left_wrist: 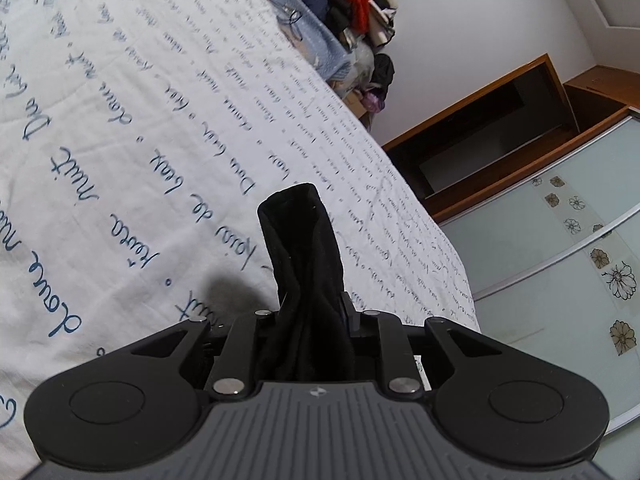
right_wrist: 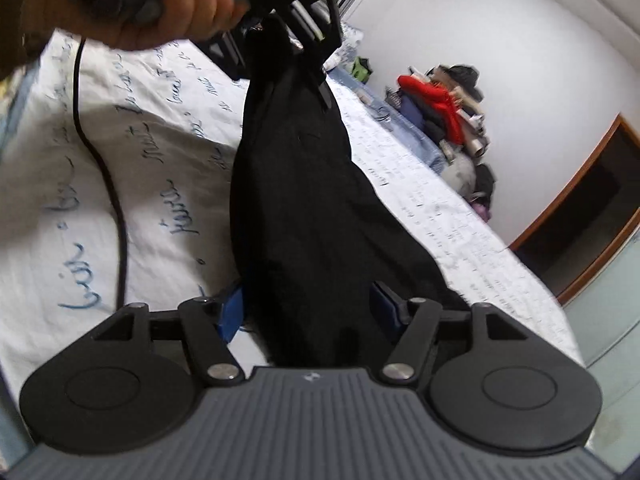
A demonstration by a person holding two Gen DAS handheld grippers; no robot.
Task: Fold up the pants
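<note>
Black pants (right_wrist: 304,208) held above a script-printed bedspread (left_wrist: 120,120), stretched between two grippers: left gripper (left_wrist: 310,308) clamped on one bunched end, right gripper (right_wrist: 308,312) clamped on the other. Clothes pile (right_wrist: 444,116) beyond.

Your right gripper (right_wrist: 310,312) clamps black pants (right_wrist: 304,200), which stretch ahead to the left gripper (right_wrist: 296,28) in your hand (right_wrist: 180,4); printed bedspread (right_wrist: 152,168) lies below.

My right gripper (right_wrist: 308,312) has black linkage arms, silver pivot screws, blue pads and a ribbed grey body. My left gripper (left_wrist: 310,308) matches. My bare hand (right_wrist: 176,4) trails a black cable (right_wrist: 108,184).
</note>
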